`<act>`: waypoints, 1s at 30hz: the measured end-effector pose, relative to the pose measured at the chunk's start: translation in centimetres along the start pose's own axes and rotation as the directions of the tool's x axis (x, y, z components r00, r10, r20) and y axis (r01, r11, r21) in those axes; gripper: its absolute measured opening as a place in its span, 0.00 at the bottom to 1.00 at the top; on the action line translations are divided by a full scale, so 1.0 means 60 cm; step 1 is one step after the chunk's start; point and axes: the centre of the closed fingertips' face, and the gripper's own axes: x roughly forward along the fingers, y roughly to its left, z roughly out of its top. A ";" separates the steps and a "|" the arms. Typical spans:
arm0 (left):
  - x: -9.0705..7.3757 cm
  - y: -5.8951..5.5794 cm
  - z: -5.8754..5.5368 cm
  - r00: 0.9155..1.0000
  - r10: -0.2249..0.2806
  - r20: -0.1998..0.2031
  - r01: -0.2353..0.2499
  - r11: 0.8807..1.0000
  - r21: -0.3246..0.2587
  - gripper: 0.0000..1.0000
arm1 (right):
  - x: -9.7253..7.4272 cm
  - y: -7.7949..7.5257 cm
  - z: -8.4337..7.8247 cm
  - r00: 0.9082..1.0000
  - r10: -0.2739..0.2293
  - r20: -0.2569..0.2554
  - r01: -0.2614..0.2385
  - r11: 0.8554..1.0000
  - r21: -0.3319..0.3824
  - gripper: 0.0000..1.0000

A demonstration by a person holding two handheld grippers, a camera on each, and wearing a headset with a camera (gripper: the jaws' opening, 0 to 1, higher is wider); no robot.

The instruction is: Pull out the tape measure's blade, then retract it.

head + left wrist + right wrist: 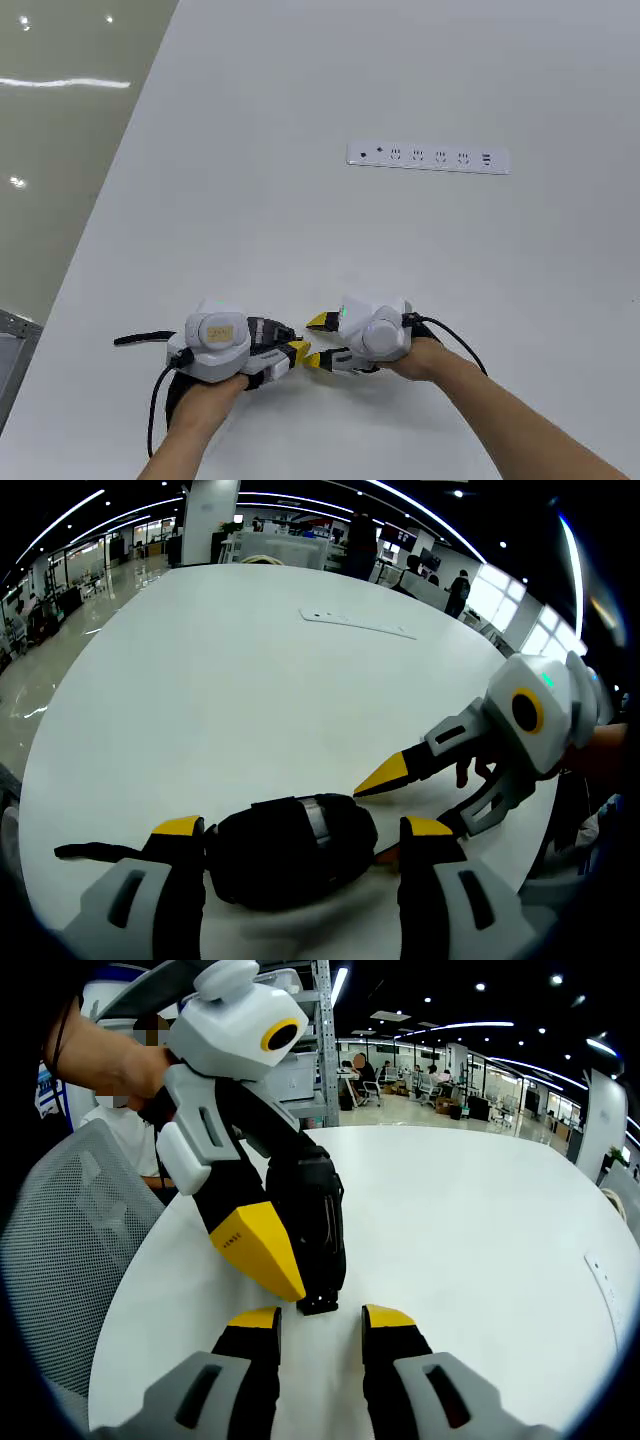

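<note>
Left claw (303, 830) is clenched on the black tape measure (290, 855), which sits low on the white surface (300, 200) at 6 o'clock in the head view. Right claw (322, 1318) is released, 2 jaws apart, with the case end just ahead at 12 o'clock. Judgement: nip the blade tip squarely, pull straight away, hold the case steady. The blade hook is too dark to make out, and the left claw hides the case sides.

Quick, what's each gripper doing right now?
Left gripper: shut on the black tape measure.
Right gripper: open, jaws just short of the tape measure.
</note>
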 end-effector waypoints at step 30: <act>-0.070 -0.009 -0.009 0.989 -0.151 0.012 0.147 0.975 0.169 0.95 | -0.110 0.017 -0.003 0.991 -0.130 -0.027 0.133 0.982 0.136 0.62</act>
